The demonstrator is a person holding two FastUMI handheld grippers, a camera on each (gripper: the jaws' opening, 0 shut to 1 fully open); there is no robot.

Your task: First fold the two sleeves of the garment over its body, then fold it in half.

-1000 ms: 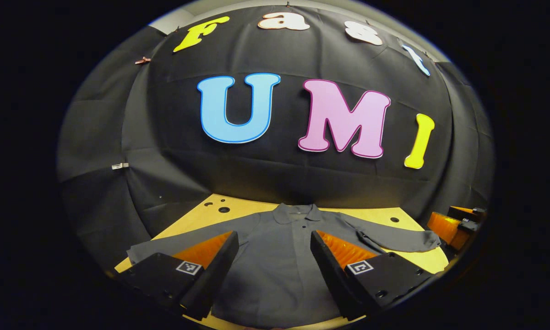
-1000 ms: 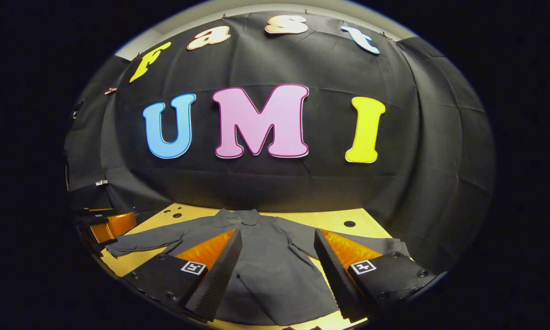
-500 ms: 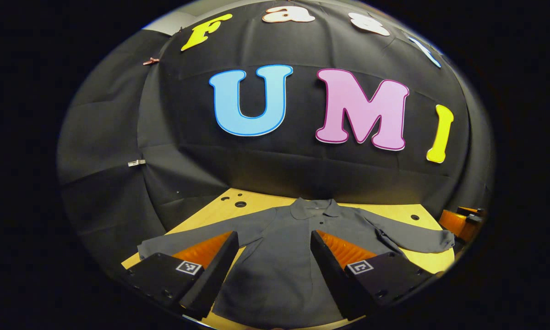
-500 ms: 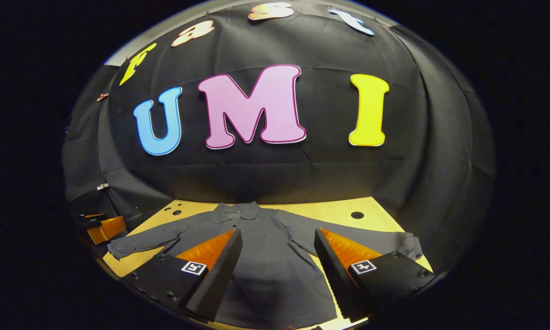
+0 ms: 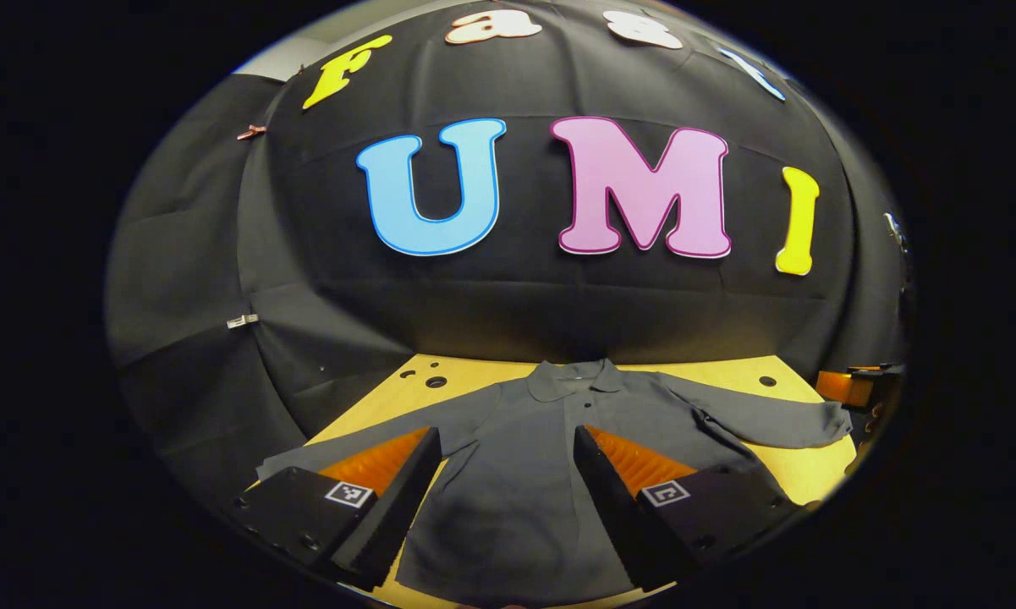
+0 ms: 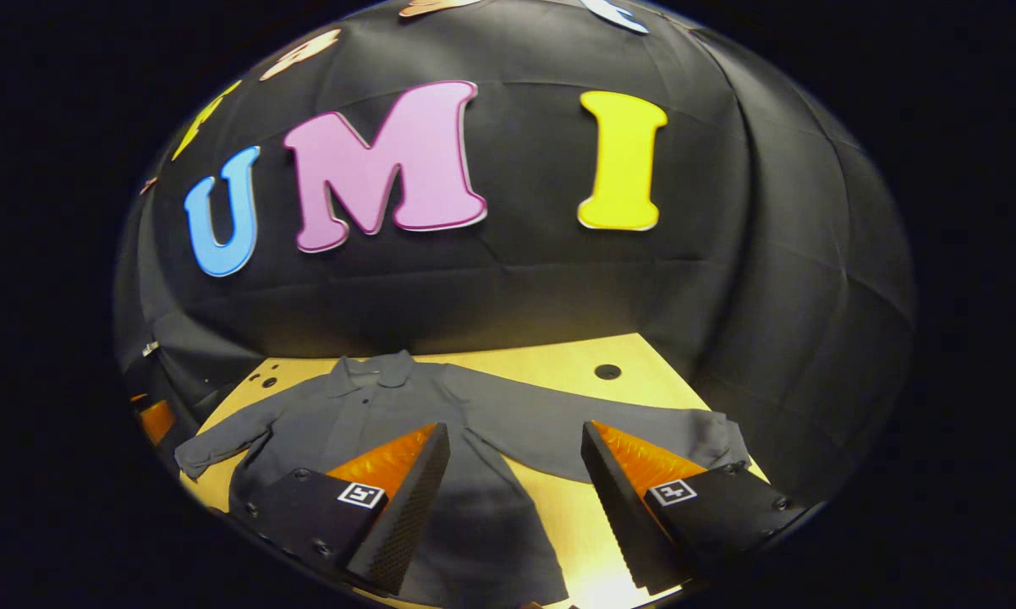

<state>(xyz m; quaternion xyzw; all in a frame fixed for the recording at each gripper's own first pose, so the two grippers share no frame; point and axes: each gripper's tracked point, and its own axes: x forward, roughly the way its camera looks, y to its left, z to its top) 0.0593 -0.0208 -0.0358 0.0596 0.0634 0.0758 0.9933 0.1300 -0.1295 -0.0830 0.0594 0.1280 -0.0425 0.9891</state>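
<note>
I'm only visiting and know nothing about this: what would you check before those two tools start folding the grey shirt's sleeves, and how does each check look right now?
1. Shirt lies flat, collar toward the wall: ok.
2. Both sleeves still spread out, unfolded: ok; one sleeve lies between the right tool's fingers in the right gripper view, the other sleeve beside the left tool.
3. Left tool open, nothing held: ok.
4. Right tool open, nothing held: ok.
5. Tools low enough to pinch cloth: cannot tell.
6. Table around the shirt free of clutter: ok.
</note>
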